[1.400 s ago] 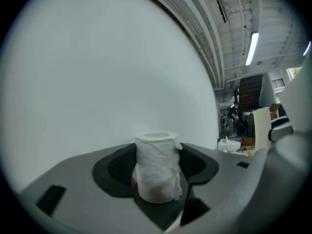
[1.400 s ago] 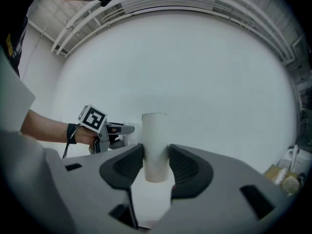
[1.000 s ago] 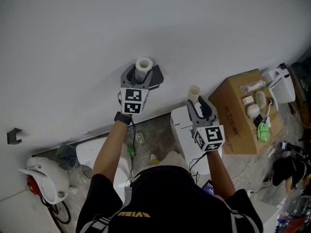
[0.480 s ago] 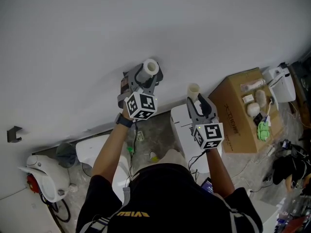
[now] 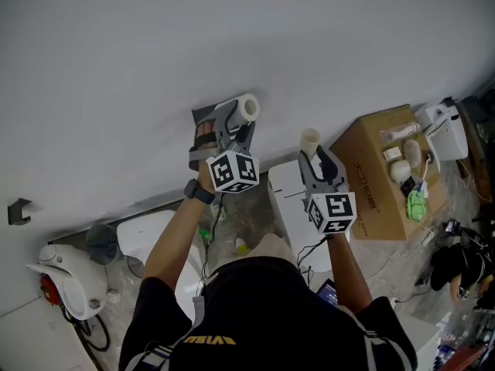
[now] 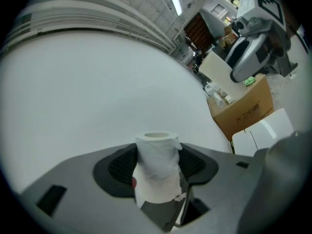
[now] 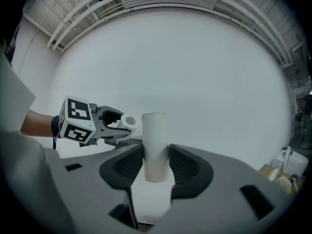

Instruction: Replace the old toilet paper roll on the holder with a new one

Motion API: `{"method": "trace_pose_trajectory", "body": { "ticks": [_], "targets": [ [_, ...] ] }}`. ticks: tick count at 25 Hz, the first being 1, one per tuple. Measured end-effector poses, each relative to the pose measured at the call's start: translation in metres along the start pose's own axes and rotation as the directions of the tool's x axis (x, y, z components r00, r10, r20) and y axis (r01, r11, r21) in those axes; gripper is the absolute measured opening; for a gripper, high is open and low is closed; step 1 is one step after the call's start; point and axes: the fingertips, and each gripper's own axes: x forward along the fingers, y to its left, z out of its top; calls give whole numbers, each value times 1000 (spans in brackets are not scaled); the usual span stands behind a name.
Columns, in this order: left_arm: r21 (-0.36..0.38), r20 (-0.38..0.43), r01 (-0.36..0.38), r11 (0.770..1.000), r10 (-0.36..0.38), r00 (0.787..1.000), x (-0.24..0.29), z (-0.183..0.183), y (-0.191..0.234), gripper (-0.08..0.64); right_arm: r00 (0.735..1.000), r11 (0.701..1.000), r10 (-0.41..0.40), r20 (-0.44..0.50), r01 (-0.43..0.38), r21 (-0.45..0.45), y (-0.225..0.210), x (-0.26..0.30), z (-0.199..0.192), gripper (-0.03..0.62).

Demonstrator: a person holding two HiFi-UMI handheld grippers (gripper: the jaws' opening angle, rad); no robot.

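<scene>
My left gripper (image 5: 234, 124) is shut on a thin toilet paper roll (image 5: 247, 107) with a little white paper left on it, held close to the white wall (image 5: 232, 37). In the left gripper view the roll (image 6: 156, 152) stands between the two dark pads, its torn edge hanging loose. My right gripper (image 5: 316, 159) is shut on a bare whitish tube (image 5: 309, 141), upright in the right gripper view, where the tube (image 7: 155, 145) sits gripped at its lower half. The right gripper view also shows the left gripper (image 7: 105, 126) off to the left with its roll (image 7: 129, 122).
A cardboard box (image 5: 375, 184) with small items on top stands at the right by the wall. Below the grippers are a white cabinet top (image 5: 288, 195) and a white fixture (image 5: 147, 234). A small dark bracket (image 5: 17, 210) sticks out of the wall at far left.
My left gripper has rolled and shifted right along the wall, so its roll now tilts to the right instead of pointing straight up. The right gripper and its tube have stayed put.
</scene>
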Motion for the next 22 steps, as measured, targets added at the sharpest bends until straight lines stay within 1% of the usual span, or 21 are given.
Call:
{"method": "trace_pose_trajectory", "body": {
  "ticks": [4,10,14,22],
  "targets": [
    [106,32,1,994,-5,999,-5,16,-13,267,1000,1000,-14,-10,14,-4,-1,-1,-2,167],
    [175,79,22,984,-37,996,-10,32,-40,267,999,999,-40,-18,40,1,-9,-4,-4,167],
    [240,103,32,970,-58,993,-15,39,-58,267,998,999,-49,-26,49,1,-10,-6,-8,167],
    [330,129,83,940,-132,983,-16,47,-98,267,998,998,-56,-38,57,0,-8,-6,-11,167]
  ]
}}
